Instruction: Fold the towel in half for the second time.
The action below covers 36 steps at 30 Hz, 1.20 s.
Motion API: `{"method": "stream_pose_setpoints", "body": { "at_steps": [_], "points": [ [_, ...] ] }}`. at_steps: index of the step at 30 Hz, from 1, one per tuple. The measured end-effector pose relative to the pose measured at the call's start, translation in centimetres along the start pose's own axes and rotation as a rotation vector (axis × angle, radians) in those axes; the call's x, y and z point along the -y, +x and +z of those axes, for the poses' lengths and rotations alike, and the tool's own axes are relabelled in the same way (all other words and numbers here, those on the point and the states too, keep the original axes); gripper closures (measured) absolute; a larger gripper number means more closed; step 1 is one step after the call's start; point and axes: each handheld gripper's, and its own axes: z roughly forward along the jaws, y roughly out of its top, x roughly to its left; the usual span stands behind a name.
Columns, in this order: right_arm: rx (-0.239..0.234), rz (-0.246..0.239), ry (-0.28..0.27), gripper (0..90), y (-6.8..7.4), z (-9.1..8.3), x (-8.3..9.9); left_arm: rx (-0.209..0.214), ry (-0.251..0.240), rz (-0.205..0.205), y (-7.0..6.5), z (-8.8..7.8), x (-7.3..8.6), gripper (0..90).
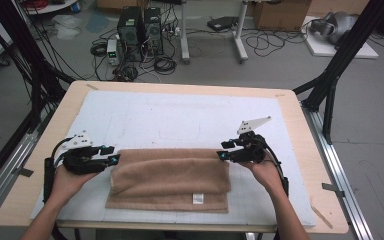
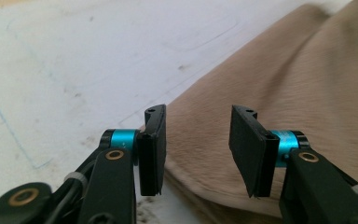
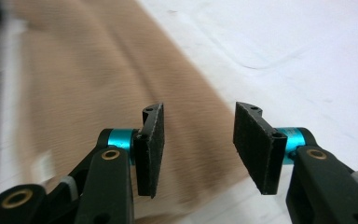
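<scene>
The towel (image 1: 170,177) lies folded on the near half of the white mat (image 1: 180,117), its long axis running left to right across the table, label side toward the person. The left gripper (image 1: 114,155) sits at the towel's far-left corner, the right gripper (image 1: 222,150) at its far-right corner; both point inward along the far folded edge, and each hand is equally near its own end. In the left gripper view the jaws stand spread, with towel (image 2: 284,93) beyond and beneath them but no cloth pinched. In the right gripper view the jaws are likewise spread and empty over the towel's (image 3: 98,79) edge. Judged from this layout, any further fold works across the long axis, each corner being served by the gripper beside it.
</scene>
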Motion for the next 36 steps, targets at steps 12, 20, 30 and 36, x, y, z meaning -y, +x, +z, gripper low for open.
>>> {"method": "stream_pose_setpoints", "body": {
  "at_steps": [12,20,30,36],
  "points": [
    [0.017,0.058,0.121,44.4,-1.4,3.6,1.4,0.018,0.140,-0.046,1.1,3.6,0.7,49.3],
    [-0.030,0.002,0.163,78.4,-0.9,3.8,1.2,0.036,0.125,-0.044,0.6,3.6,0.6,79.0],
    [0.114,-0.022,0.118,79.9,-2.6,1.2,-1.1,-0.026,0.018,-0.067,0.4,4.5,-2.5,82.0],
    [0.195,-0.011,0.085,79.9,-5.2,-0.3,-4.2,-0.083,-0.041,-0.093,1.9,5.8,-6.4,82.2]
  ]
}}
